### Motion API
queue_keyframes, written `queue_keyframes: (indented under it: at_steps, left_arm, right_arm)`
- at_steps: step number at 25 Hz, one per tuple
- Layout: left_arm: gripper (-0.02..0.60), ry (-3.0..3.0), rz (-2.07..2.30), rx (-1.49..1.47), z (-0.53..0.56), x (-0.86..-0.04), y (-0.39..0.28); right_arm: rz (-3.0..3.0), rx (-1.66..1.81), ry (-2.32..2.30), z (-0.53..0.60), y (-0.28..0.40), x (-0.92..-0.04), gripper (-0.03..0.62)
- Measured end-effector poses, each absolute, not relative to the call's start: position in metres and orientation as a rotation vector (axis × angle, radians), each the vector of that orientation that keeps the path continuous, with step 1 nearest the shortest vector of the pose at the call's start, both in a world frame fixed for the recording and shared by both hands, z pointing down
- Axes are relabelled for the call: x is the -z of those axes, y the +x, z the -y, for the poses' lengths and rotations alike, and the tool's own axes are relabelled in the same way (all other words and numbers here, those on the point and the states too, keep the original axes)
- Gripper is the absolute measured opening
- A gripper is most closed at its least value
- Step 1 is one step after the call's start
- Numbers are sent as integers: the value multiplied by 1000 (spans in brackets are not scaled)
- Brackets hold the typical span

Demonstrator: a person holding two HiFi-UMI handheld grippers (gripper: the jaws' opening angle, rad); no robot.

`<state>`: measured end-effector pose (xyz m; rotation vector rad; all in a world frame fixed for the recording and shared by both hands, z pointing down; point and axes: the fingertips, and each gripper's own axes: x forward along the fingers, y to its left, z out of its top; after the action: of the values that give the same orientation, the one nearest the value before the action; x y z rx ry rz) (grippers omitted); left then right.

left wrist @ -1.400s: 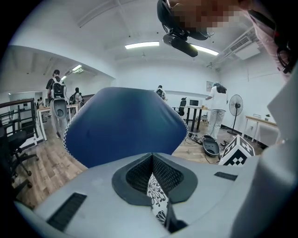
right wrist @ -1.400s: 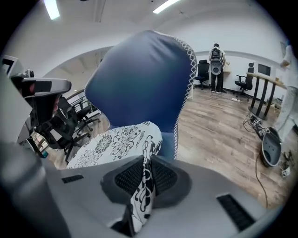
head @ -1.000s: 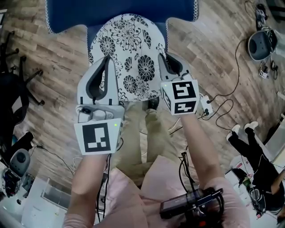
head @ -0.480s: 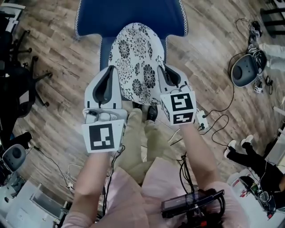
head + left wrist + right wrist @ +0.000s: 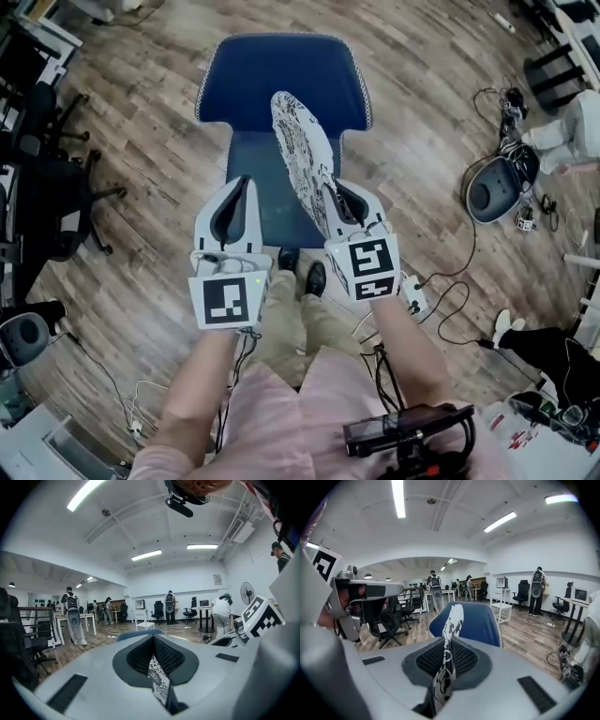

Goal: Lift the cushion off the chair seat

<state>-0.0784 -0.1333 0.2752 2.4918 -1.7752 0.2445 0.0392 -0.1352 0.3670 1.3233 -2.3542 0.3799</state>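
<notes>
Wood floor [image 5: 141,150], blue chair [image 5: 246,84]: cushion [image 5: 300,136] now lifted off seat, edge-on; left tool [image 5: 241,185], right tool [image 5: 340,190] both clamped on it.

The round, black-flowered white cushion [image 5: 302,155] stands on edge above the blue chair seat [image 5: 264,192], its near rim pinched.

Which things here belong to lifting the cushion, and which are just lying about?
Job in hand: cushion, pinched on edge in the right claw; left claw, patterned fabric between its jaws; blue chair beneath.

Lying about: black office chair, floor cables, grey round device.
</notes>
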Motion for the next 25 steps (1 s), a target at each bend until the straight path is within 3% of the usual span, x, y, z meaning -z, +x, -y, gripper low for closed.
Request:
queue_keyframes:
  at_steps: [25]
  left_arm:
    - [11, 2535, 1970, 2, 22, -127, -121]
  right_arm:
    - [2578, 60, 1415, 48, 4, -138, 28]
